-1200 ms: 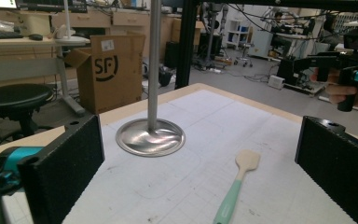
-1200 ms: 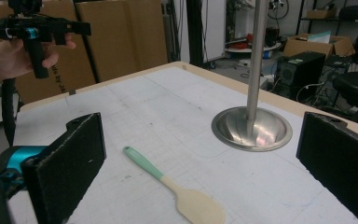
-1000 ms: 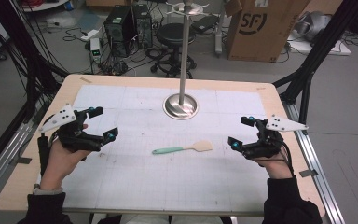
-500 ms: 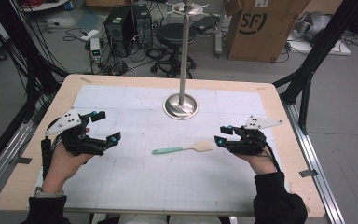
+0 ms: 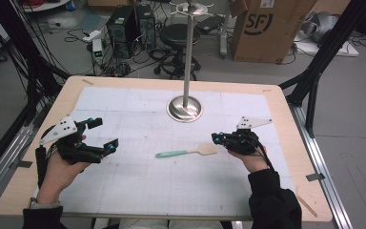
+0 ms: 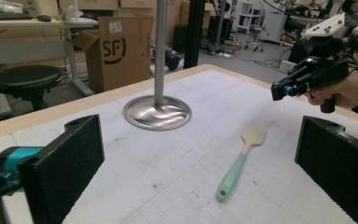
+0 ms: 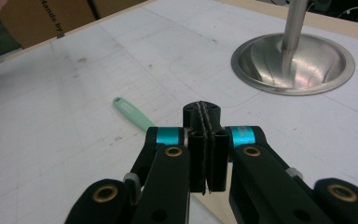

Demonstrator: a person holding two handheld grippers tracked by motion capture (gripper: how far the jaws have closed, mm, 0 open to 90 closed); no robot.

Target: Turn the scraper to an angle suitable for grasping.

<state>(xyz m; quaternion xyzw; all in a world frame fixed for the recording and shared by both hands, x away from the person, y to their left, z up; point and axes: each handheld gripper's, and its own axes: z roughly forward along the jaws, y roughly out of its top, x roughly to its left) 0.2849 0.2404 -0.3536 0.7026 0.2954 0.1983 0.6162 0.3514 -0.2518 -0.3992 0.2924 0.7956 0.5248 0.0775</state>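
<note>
Jaws of the right hand-held gripper [image 7: 208, 140] have just closed (nothing between), above the spatula [image 7: 133, 114].

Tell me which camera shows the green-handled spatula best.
The left gripper view: the whole spatula lies unobstructed between the jaws, pale blade and green handle clear. The high view shows it whole but small. In the right gripper view the shut right gripper hides the blade.

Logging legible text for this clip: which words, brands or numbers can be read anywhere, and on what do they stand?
"SF": logo on the cardboard box behind the table, also seen in the left gripper view.
"Handle by": partial print on a box in the right gripper view; the rest is cut off.
White label on the box: too small to read.
</note>
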